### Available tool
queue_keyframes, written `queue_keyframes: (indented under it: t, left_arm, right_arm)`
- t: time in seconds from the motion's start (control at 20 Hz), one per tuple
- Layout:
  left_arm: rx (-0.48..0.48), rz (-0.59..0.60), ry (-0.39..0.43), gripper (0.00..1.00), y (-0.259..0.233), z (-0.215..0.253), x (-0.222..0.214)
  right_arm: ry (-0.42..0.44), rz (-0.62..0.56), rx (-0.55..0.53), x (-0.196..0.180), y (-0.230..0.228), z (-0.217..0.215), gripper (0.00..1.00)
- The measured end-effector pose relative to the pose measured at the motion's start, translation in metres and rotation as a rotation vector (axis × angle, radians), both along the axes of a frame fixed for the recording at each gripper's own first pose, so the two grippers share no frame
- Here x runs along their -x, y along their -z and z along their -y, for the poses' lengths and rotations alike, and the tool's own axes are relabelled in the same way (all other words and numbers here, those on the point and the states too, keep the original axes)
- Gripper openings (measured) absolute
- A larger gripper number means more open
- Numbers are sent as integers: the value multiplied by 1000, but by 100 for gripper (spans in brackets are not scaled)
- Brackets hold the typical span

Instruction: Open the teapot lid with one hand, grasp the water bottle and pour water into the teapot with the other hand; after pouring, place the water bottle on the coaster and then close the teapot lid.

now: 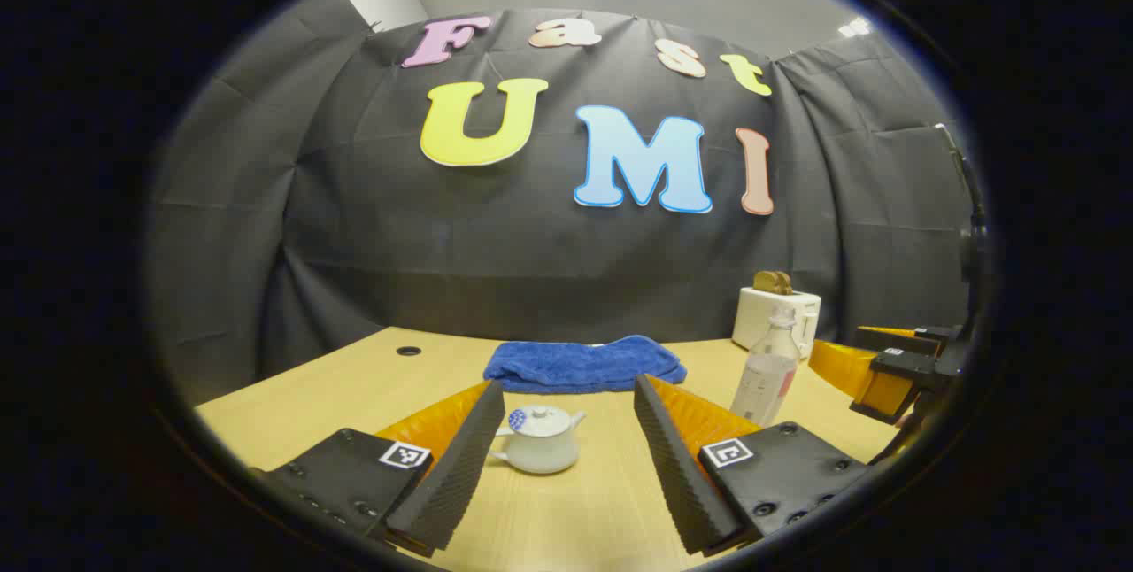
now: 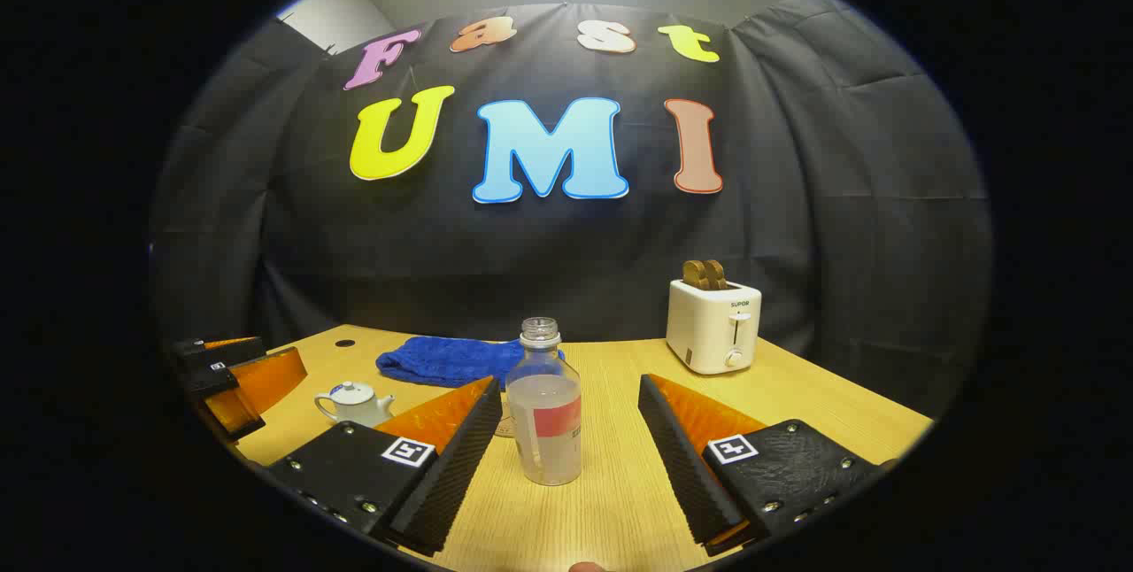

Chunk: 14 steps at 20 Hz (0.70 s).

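A small white teapot (image 1: 538, 445) with its lid on stands on the wooden table, just ahead of my left gripper (image 1: 566, 457), whose fingers are open on either side of it without touching. The teapot (image 2: 354, 404) also sits at the left in the right gripper view. A clear, capless water bottle (image 2: 547, 417) with a red label stands upright, partly filled, between the open fingers of my right gripper (image 2: 571, 457), untouched. The bottle (image 1: 768, 373) appears at the right in the left gripper view, with the right gripper (image 1: 872, 368) beside it. The left gripper (image 2: 235, 377) shows at the far left.
A folded blue towel (image 1: 584, 362) lies at the back of the table (image 1: 611, 510). A white toaster (image 2: 712, 324) holding toast stands at the back right. A round coaster edge (image 2: 504, 421) peeks out behind the bottle. A small hole (image 1: 408, 350) marks the table's back left.
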<state>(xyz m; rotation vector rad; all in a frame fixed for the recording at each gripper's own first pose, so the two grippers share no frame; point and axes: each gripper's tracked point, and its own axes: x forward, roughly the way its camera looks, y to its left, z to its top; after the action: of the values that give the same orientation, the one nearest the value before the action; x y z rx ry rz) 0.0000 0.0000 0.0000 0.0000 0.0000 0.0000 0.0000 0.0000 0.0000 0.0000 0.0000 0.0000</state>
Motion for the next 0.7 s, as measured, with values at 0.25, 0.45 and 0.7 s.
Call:
queue_keyframes:
  t: [0.25,0.45,0.7]
  left_arm:
    - [13,-3,8,95,-1,0,1]
    - [7,-7,4,95,0,0,0]
    - [2,-31,-1,95,6,-2,-1]
  right_arm:
    - [0,2,4,-1,-2,-1,96]
    - [3,0,6,-3,-2,-1,96]
    - [2,-9,4,-2,3,-2,96]
